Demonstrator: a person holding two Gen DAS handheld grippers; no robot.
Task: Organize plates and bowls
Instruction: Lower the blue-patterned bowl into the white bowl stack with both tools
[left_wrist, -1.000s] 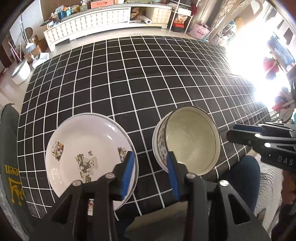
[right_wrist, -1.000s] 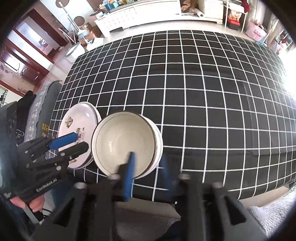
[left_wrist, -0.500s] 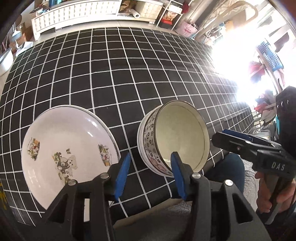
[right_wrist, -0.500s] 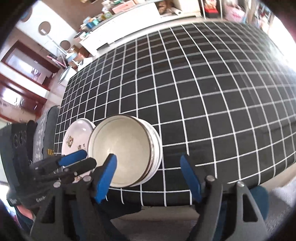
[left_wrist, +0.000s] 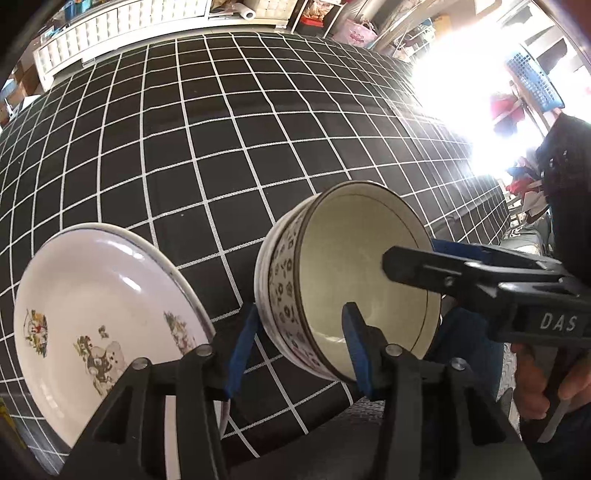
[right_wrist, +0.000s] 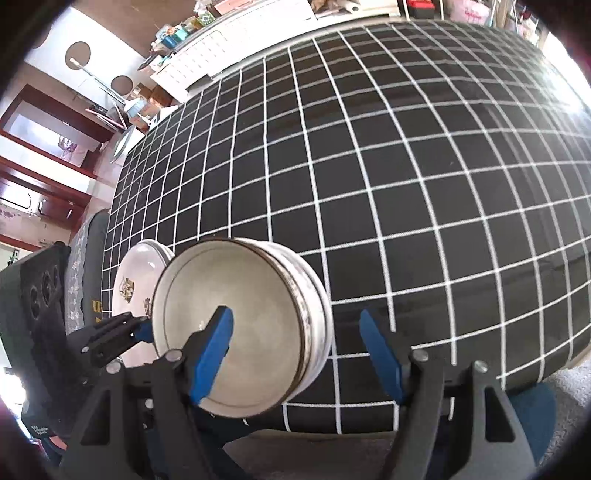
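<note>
Bowl grip at table edge
Both claws, left (left_wrist: 295, 345) and right (right_wrist: 297, 352), stand spread astride opposite rims of bowls (left_wrist: 354, 280); apparently stacked, glazed, slippery, fragile: pinch rim.

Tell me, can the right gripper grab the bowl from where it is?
Probably yes. The right gripper is open, its jaws either side of the near wall of the bowl, with nothing between. The left gripper straddles the opposite side.
</note>
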